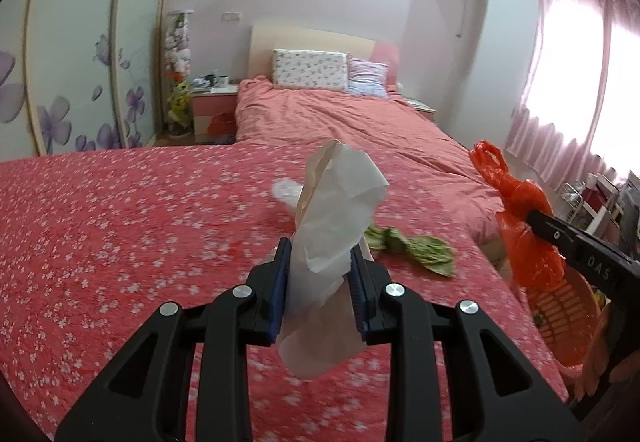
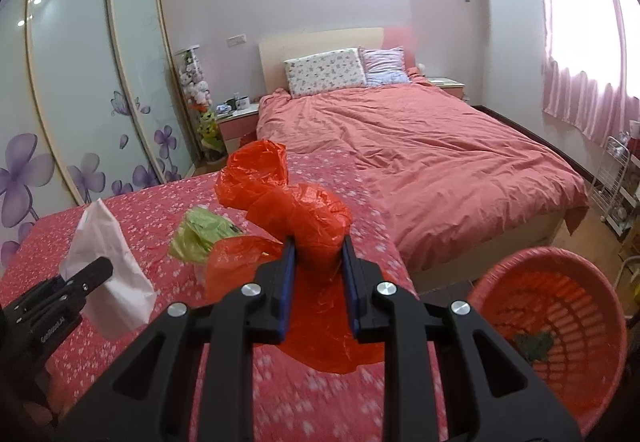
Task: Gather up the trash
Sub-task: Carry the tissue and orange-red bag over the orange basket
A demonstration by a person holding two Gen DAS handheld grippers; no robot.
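The left tool (image 1: pixel 319 262) pinches a crumpled white paper (image 1: pixel 336 218) above the flowered bed cover (image 1: pixel 120 226). The right tool (image 2: pixel 319 254) pinches an orange plastic bag (image 2: pixel 304 218) beside the cover's right edge, near the pink basket (image 2: pixel 560 306). Farther out, a green wrapper (image 1: pixel 416 248) and a white scrap (image 1: pixel 286 191) lie on the cover.

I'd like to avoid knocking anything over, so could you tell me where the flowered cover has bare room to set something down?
The flowered cover is bare on its wide stretch towards the wardrobe. The crowded part is around the green wrapper and a small white scrap just beyond it. The pink basket stands off the cover's edge.
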